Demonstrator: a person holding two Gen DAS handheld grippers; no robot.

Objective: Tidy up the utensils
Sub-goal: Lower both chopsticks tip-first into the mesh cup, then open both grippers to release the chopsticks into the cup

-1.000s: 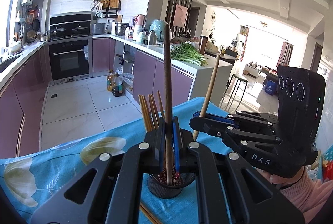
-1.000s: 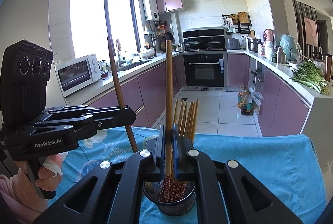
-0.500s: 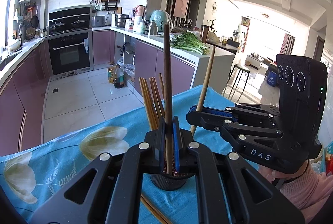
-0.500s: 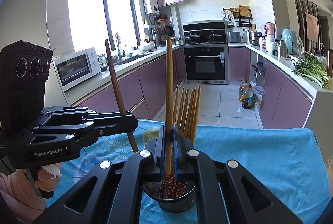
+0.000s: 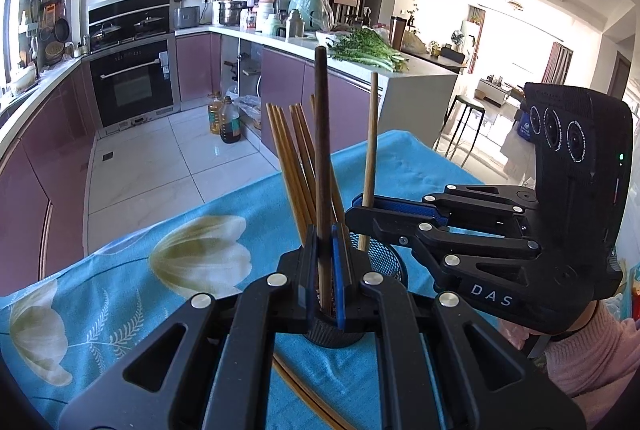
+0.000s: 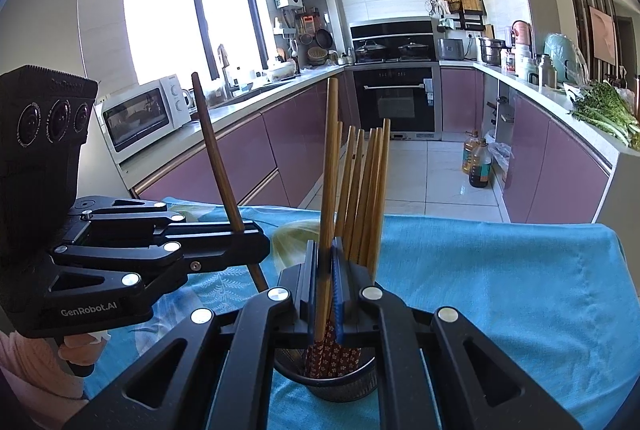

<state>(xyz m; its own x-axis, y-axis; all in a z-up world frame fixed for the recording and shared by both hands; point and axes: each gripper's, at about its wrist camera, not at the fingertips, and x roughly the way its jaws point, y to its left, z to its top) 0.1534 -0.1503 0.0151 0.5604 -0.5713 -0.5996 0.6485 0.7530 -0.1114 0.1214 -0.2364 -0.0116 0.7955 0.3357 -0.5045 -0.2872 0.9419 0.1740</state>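
left gripper (image 5: 325, 262) clamped on dark chopstick (image 5: 322, 150), upright, tip in mesh holder (image 5: 384, 262), right gripper (image 6: 325, 278) clamped on light chopstick (image 6: 329, 166), tip in holder too, chopstick bundle (image 6: 366, 190) leaning inside, holder on blue-clothed worktop (image 6: 500, 270)

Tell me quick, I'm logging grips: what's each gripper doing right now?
Left gripper: shut on a dark chopstick, above the holder.
Right gripper: shut on a light chopstick, above the holder.
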